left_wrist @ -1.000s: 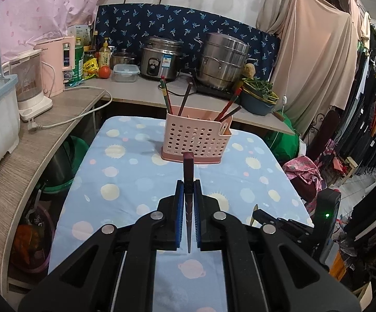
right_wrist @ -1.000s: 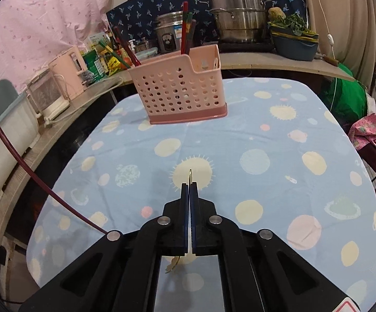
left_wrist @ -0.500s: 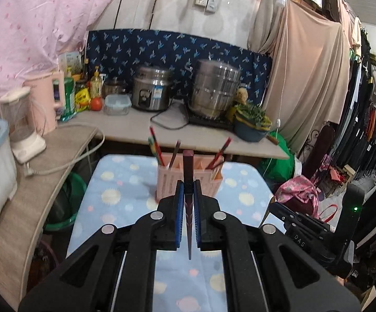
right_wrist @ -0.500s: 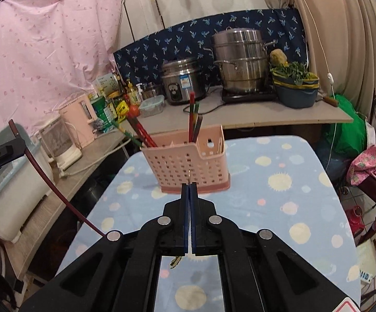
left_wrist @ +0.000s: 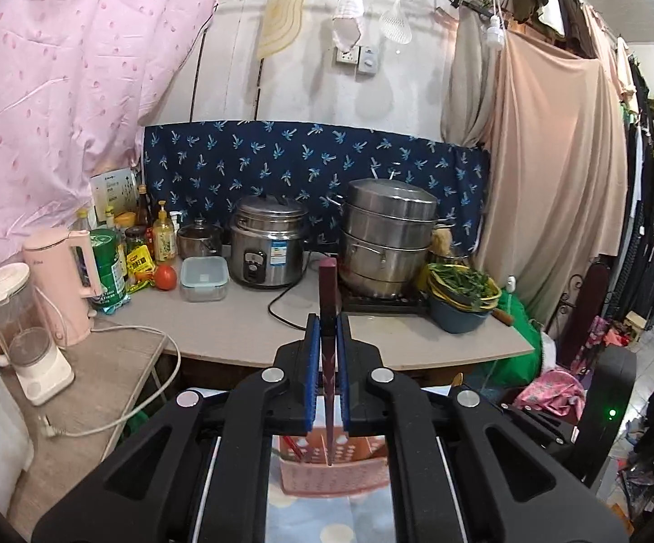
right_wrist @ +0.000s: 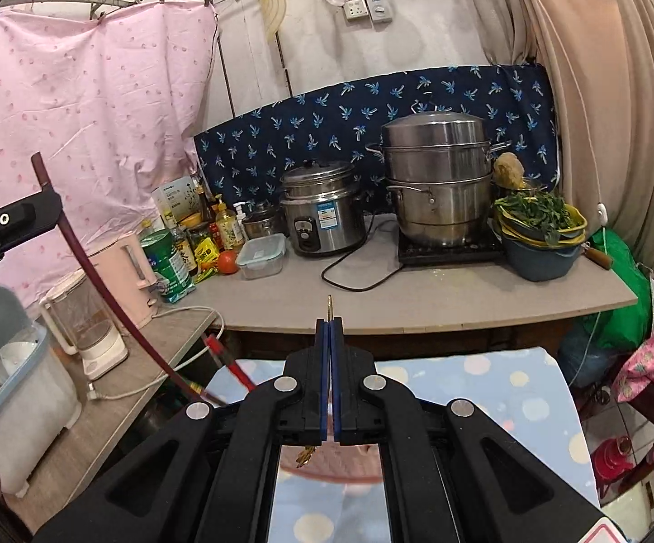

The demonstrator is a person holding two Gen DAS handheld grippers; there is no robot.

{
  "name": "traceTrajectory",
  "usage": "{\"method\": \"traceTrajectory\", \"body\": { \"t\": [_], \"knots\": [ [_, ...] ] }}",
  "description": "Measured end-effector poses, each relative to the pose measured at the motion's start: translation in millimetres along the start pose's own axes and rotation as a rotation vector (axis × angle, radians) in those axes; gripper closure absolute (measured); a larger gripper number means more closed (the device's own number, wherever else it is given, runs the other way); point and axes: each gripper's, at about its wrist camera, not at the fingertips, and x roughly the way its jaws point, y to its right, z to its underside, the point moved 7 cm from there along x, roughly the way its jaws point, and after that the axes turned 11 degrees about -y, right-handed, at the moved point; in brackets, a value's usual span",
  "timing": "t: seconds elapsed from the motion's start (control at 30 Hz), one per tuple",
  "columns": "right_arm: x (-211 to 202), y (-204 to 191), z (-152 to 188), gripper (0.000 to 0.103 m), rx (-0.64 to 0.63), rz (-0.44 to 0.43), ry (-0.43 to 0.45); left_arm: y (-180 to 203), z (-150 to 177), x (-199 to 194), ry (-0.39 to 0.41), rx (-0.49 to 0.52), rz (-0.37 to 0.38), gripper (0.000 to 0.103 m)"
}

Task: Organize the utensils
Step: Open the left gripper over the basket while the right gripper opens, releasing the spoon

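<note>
My left gripper (left_wrist: 327,330) is shut on a dark maroon chopstick (left_wrist: 328,298) that stands upright, its lower tip hanging over the pink perforated utensil basket (left_wrist: 334,470). My right gripper (right_wrist: 329,330) is shut on a thin gold utensil (right_wrist: 329,305); its ornate lower end shows below the fingers above the basket's pink rim (right_wrist: 327,468). In the right wrist view the left gripper (right_wrist: 15,219) is at the far left with the maroon chopstick (right_wrist: 101,289) curving down toward the basket. Red chopsticks (right_wrist: 232,362) stick out of the basket.
The basket stands on a blue dotted tablecloth (right_wrist: 485,389). Behind is a grey counter (left_wrist: 245,321) with a rice cooker (left_wrist: 268,244), a steel steamer pot (left_wrist: 388,235), a bowl of greens (left_wrist: 460,294), a pink kettle (left_wrist: 62,280) and a blender (left_wrist: 19,330).
Both grippers have risen and moved forward over the basket. The basket has dropped from the middle of each view to beneath the fingers. Both stay shut on their utensils.
</note>
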Motion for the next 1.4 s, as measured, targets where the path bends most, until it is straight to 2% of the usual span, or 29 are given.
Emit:
{"method": "traceTrajectory", "body": {
  "t": [0.17,0.37,0.5,0.57,0.83,0.9,1.0,1.23,1.3,1.4],
  "knots": [
    [44,-7,-7,0.101,-0.023,0.012,-0.035,-8,1,50,-0.045,0.008,-0.037,0.096],
    [93,-14,8,0.101,-0.063,0.035,-0.101,-22,17,95,-0.107,-0.005,-0.047,0.096],
    [104,-16,14,0.1,-0.112,0.085,-0.089,-26,26,111,-0.13,-0.005,-0.044,0.096],
    [106,-15,14,0.1,-0.109,0.076,-0.095,-28,29,115,-0.137,-0.01,-0.042,0.096],
    [97,-14,13,0.097,-0.107,0.065,-0.084,-25,30,106,-0.122,-0.014,-0.031,0.093],
    [92,-15,13,0.096,-0.109,0.061,-0.079,-24,31,101,-0.118,-0.011,-0.029,0.09],
    [79,-17,16,0.084,-0.115,0.062,-0.067,-21,33,92,-0.11,-0.009,-0.036,0.083],
    [47,-15,27,0.081,-0.101,0.051,-0.062,-19,46,67,-0.113,-0.011,-0.04,0.079],
    [38,-13,33,0.078,-0.094,0.05,-0.068,-19,52,60,-0.115,-0.01,-0.048,0.073],
    [25,-12,45,0.076,-0.097,0.053,-0.074,-18,64,49,-0.123,-0.005,-0.057,0.071]
  ]
}}
